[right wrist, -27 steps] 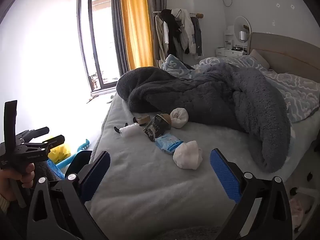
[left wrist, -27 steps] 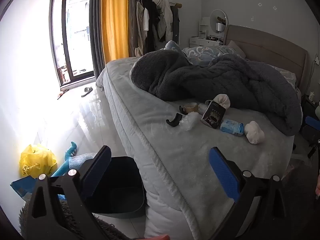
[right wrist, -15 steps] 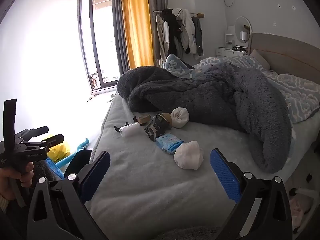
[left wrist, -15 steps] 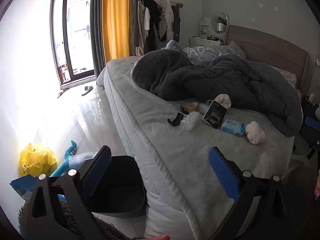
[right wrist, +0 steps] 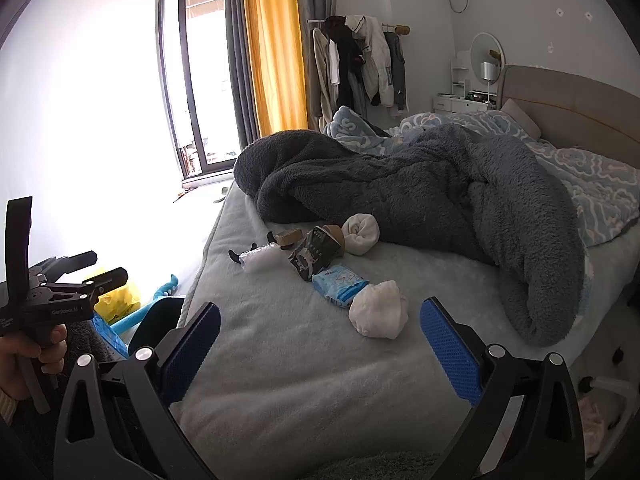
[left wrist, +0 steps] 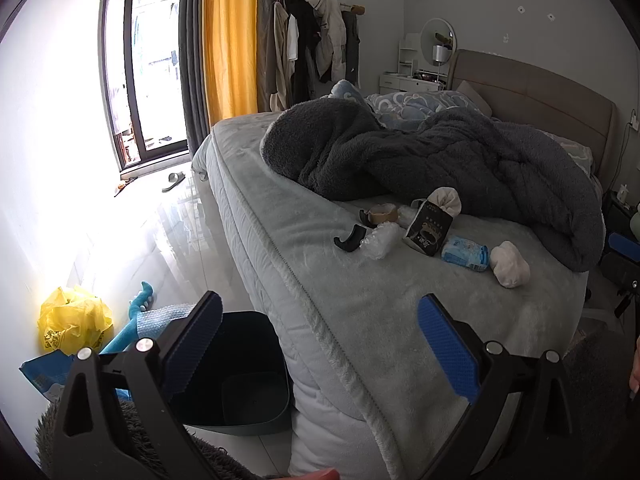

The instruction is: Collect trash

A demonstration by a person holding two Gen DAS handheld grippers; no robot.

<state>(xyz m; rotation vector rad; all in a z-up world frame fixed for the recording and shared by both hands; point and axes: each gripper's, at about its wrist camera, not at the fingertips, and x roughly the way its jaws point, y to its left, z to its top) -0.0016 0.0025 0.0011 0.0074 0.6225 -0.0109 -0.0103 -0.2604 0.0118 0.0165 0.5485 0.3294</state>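
left gripper: jaws wide apart, nothing between the blue pads, held over the near edge of the bed, apart from every item
right gripper: jaws wide apart too, empty, over the bare sheet just short of the nearest white wad
bed: grey sheet, dark fleece blanket bunched across the far half
trash: loose row on the sheet just in front of the blanket, well ahead of both grippers
row, window end first: black hook, bubble wrap, tape roll, dark carton, blue tissue pack, white wad
second wad: behind the carton, against the blanket edge; could be a rolled sock, fabric or paper is hard to tell
contacts: hook touches bubble wrap; tissue pack touches the near wad
bin: dark, open top, on the floor against the bed's side, directly under the left gripper; looks empty inside
floor by the wall: yellow bag, blue toy
person: hand on the left gripper's handle, seen at the left edge of the right wrist view
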